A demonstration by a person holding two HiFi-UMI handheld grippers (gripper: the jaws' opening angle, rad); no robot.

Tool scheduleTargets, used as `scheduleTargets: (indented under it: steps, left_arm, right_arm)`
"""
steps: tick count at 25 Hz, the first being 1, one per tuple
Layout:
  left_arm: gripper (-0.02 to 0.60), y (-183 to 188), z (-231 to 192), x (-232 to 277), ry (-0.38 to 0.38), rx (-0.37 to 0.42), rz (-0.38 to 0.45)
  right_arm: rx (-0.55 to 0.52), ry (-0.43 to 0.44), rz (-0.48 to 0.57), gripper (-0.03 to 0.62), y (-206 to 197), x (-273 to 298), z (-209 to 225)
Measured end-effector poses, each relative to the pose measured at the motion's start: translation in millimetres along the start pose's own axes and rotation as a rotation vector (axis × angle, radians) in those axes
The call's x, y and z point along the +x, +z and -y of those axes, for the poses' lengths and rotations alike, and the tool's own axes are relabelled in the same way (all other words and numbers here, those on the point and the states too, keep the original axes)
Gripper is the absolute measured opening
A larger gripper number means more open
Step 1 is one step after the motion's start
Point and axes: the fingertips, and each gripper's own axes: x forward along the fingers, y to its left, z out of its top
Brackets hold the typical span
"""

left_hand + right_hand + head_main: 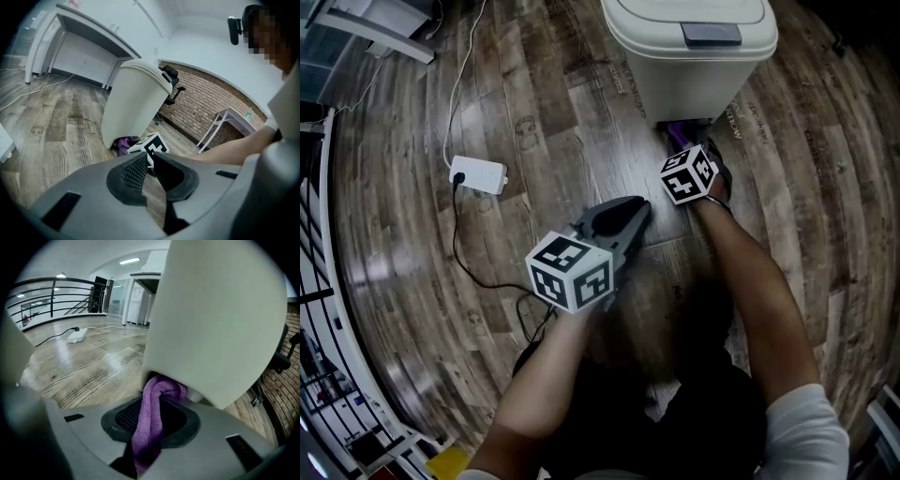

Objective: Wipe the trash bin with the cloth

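1. Pinched tight in the right gripper [153, 414] — a purple cloth [149, 427], folded top pushed up against the bottom edge of the trash bin [215, 319], low down by the floor [89, 366].
2. Closed tip to tip on nothing at all: the left gripper [150, 161], held off to the side, not touching the bin.
3. Could slide or tip the bin with a hard push — no hold on it from the empty left gripper, and a smooth floor under it.
4. Could wipe with only a small lump of bunched-up cloth and miss most of the wide side.
5. May scrape the hard jaws on the bin if pressed too close, with so little cloth sticking out past the tips.
6. May drag the cloth on the floor this low down, pick up dirt, then smear it on the bin.
7. Cloth: soft, fuzzy and thick, folded into a fat roll, bent over at the top.
8. Bin: cream plastic, smooth and a bit shiny, tall with round corners, with a flat lid [684, 14] and a grey push button [711, 35] on top.
9. Pads [132, 171]: black, rubbery-looking, covered in tiny bumps.
10. Floor: grey-brown boards with wood lines, shiny under the lights, with a white power strip [478, 173] lying well away from the bin.
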Motion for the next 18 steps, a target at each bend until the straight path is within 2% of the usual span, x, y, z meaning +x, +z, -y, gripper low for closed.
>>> scheduleTargets:
  steps: [7, 9, 14, 18]
  left_arm:
    - [0.034, 2.9, -3.0, -14.8, 0.015, 0.003, 0.016]
    - [0.034, 2.9, -2.5, -18.0, 0.017, 0.005, 0.017]
    - [0.034, 6.2, 1.3, -21.2, 0.015, 0.013, 0.025]
    - [0.034, 10.4, 8.1, -24.9, -0.004, 0.022, 0.04]
  right_arm:
    - [-0.07, 0.064, 0.021, 0.101, 18.2, -0.3, -38.5]
    - [-0.092, 0.109, 0.039, 0.101, 24.8, -4.0, -54.6]
    - [-0.165, 0.296, 0.097, 0.101, 41.9, -21.8, -107.0]
    - [-0.138, 0.328, 0.114, 0.101, 45.3, -34.1, -114.3]
